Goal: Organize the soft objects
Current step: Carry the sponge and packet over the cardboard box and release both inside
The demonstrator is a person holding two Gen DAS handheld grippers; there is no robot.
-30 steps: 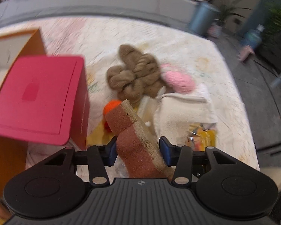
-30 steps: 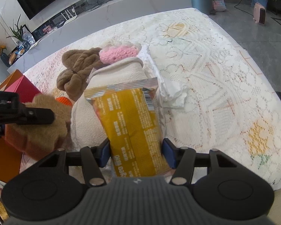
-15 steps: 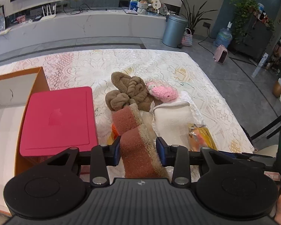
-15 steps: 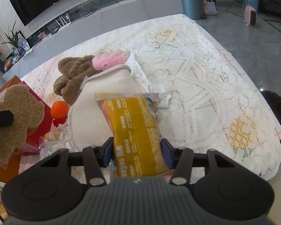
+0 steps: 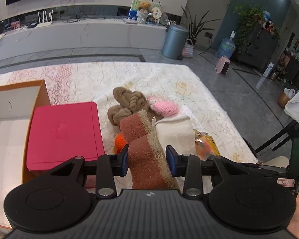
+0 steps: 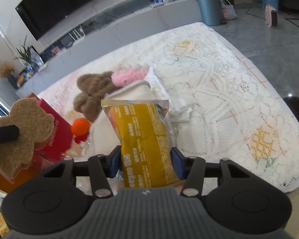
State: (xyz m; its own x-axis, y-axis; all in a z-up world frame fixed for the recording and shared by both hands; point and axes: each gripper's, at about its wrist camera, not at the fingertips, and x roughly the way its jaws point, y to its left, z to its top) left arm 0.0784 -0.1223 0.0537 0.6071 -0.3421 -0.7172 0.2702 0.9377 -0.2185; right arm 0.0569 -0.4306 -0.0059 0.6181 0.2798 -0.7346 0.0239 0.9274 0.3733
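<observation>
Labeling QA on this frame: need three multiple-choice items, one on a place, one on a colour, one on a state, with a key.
1. Where is the pink crocheted piece?
A. inside the orange box
B. on the lace cloth beside the brown knitted bundle
C. on top of the red lid

2. What colour is the packet in the right hand-held gripper?
A. yellow
B. blue
C. green

3. What is the state of the left hand-held gripper?
A. open and empty
B. shut on the bear-shaped sponge
C. shut on the white towel

Key: 1 B, it lies against the bundle on the cloth; 2 A, the wrapper is yellow; 3 B, its pads press both sides of the sponge.
</observation>
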